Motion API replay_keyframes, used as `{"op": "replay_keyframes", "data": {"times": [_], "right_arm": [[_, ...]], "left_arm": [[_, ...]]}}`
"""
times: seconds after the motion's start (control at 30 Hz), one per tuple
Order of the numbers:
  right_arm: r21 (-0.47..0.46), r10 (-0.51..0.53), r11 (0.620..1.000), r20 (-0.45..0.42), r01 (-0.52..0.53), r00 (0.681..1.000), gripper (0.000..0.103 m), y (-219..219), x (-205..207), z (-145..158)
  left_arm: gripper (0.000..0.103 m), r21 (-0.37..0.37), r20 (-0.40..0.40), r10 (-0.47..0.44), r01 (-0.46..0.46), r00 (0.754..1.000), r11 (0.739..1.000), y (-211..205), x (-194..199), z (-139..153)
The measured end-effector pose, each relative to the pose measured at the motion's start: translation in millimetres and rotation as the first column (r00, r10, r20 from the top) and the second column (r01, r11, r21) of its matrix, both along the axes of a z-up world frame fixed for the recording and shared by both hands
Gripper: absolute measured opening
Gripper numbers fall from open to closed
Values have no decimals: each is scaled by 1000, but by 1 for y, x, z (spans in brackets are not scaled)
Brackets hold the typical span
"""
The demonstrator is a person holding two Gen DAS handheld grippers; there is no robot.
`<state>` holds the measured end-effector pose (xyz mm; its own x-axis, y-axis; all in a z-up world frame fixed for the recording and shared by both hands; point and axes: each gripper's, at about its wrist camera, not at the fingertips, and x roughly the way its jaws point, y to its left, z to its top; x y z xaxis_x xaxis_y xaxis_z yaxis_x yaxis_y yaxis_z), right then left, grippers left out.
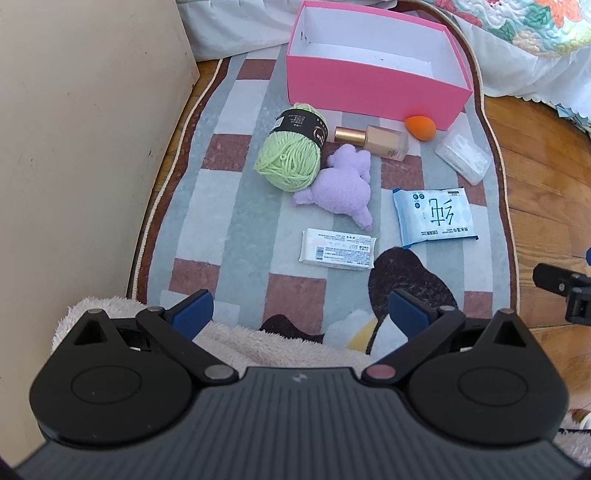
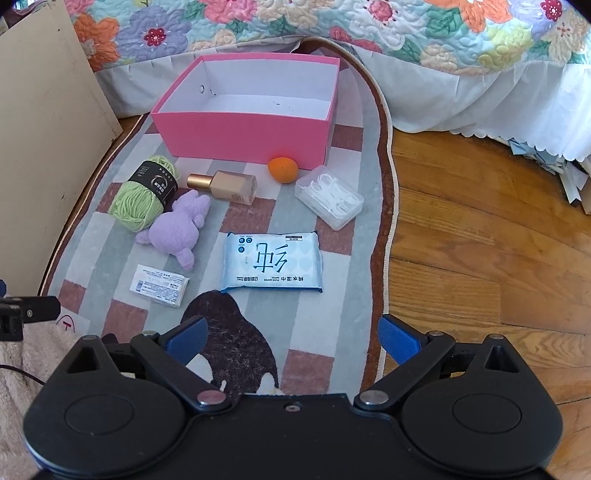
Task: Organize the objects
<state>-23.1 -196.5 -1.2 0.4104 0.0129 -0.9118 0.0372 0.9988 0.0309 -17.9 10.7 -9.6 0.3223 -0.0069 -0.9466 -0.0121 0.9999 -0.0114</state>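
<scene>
An empty pink box (image 1: 369, 86) (image 2: 243, 134) stands at the far end of a checked rug (image 1: 229, 206) (image 2: 332, 258). In front of it lie a green yarn ball (image 1: 291, 151) (image 2: 142, 195), a gold-capped bottle (image 1: 373, 142) (image 2: 225, 186), an orange sponge (image 1: 419, 123) (image 2: 282, 169), a clear floss-pick case (image 1: 463, 155) (image 2: 328, 201), a purple plush toy (image 1: 341, 184) (image 2: 177, 229), a blue wipes pack (image 1: 434, 216) (image 2: 271, 262) and a small white packet (image 1: 338, 249) (image 2: 159, 285). My left gripper (image 1: 301, 314) and right gripper (image 2: 291, 338) hover open over the rug's near end, nothing between their fingers.
A beige cabinet panel (image 1: 74, 147) (image 2: 40, 147) borders the rug on the left. A quilted bedspread (image 2: 369, 33) (image 1: 524, 40) hangs behind the box. Wooden floor (image 2: 480, 240) lies to the right. A fleecy cream sleeve (image 1: 258, 343) sits under the left gripper.
</scene>
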Motion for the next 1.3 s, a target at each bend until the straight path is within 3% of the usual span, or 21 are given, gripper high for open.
{"op": "replay_keyframes", "data": {"times": [1.3], "right_arm": [[2,16,1000,-20,-16,1000,100,7,-1,-3]], "left_arm": [[103,-25,19,58,-57,998,998,5,-11,14]]}}
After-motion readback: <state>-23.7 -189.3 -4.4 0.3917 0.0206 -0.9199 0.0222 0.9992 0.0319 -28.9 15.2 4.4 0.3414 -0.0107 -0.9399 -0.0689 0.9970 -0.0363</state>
